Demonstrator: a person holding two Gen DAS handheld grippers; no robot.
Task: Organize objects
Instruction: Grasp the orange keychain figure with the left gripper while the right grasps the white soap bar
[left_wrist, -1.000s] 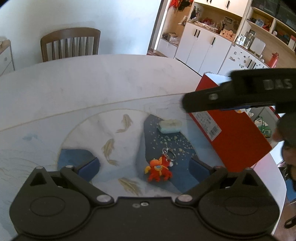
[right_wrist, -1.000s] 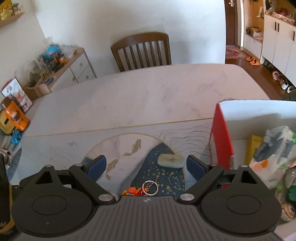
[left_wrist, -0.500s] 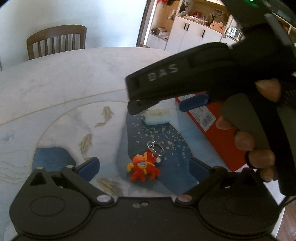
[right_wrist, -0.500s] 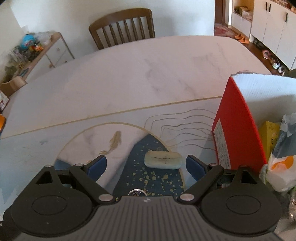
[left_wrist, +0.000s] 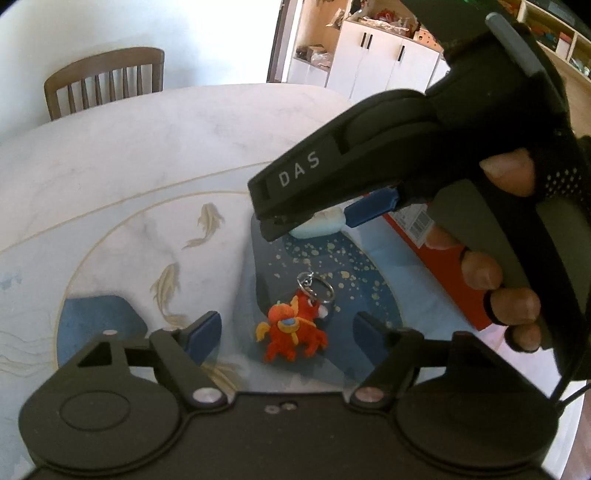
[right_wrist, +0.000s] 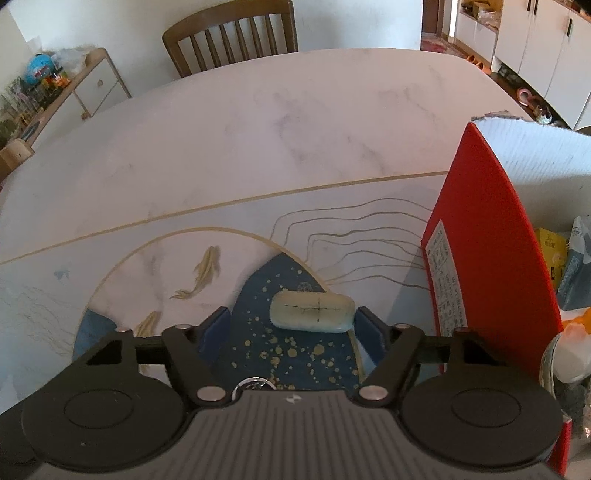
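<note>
The left gripper (left_wrist: 286, 328) hangs low over the table (left_wrist: 147, 155) with its blue-padded fingers spread wide and nothing between them; the orange toy keychain (left_wrist: 291, 332) lies flat on the dark blue speckled patch of the tabletop directly in the gap, touching neither pad, its metal ring (left_wrist: 314, 286) pointing away from the gripper. Ahead of it and to its right, the right gripper (right_wrist: 291, 325) comes across the view, held by a hand (left_wrist: 495, 266) in a fingerless black glove. In the right wrist view that gripper's fingers also stand wide apart and hold nothing. The pale green soap bar (right_wrist: 312, 312) lies flat on the blue patch just ahead of the fingertips, nearer the right finger, whose tip is just beside the bar's end; whether they touch cannot be told. Only the keychain ring shows at the near edge of the gripper body in that view. To the right of the right gripper stands an open red box (right_wrist: 480, 258) with white inner walls, holding packets. A wooden chair (right_wrist: 232, 33) sits at the far side of the table.
</note>
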